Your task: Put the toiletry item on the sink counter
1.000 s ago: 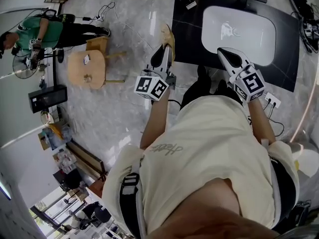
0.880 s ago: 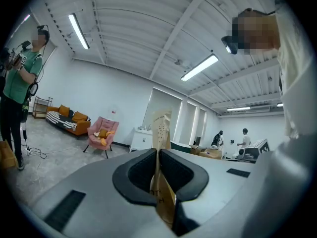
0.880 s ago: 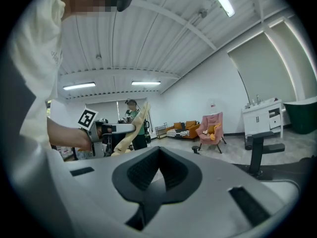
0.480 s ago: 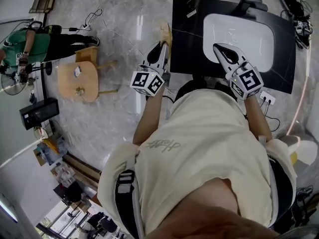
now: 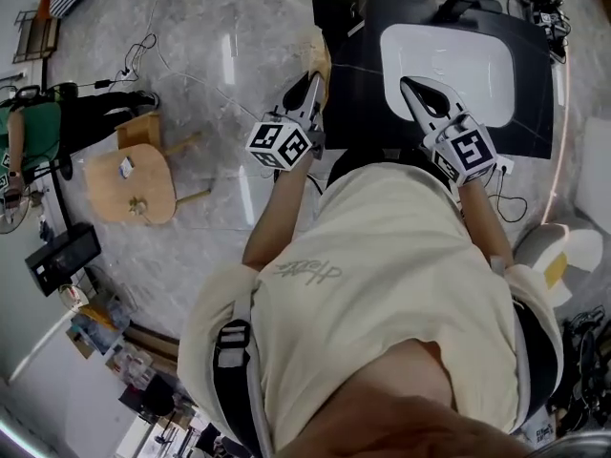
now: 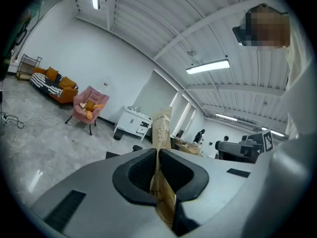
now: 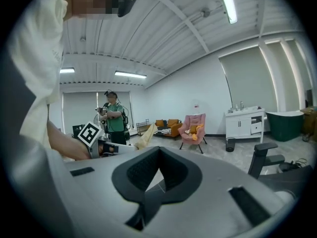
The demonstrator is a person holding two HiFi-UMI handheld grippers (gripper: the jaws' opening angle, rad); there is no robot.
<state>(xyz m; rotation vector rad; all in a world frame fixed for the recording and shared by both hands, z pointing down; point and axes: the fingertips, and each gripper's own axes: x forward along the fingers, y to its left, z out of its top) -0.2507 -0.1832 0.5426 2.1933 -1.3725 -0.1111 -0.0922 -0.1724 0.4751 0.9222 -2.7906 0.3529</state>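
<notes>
A flat tan toiletry packet (image 5: 319, 57) sticks up from my left gripper (image 5: 312, 86), whose jaws are shut on its lower part; in the left gripper view the toiletry packet (image 6: 161, 133) rises between the pads. It hangs just left of the black sink counter (image 5: 348, 84) with its white basin (image 5: 477, 65). My right gripper (image 5: 412, 89) is shut with nothing in it, over the basin's near left rim. In the right gripper view the right gripper (image 7: 157, 168) has its jaws together, and the packet (image 7: 144, 137) shows at left.
A black faucet (image 5: 465, 1) stands at the counter's far edge. A wooden chair (image 5: 134, 175) sits on the marble floor to the left, a person in green (image 5: 24, 132) beyond it. Cables (image 5: 516, 203) trail on the floor right of the counter.
The counter and basin have come closer and shifted up in the head view. Both grippers moved forward with it; the left one still holds the packet, now at the counter's left edge.
</notes>
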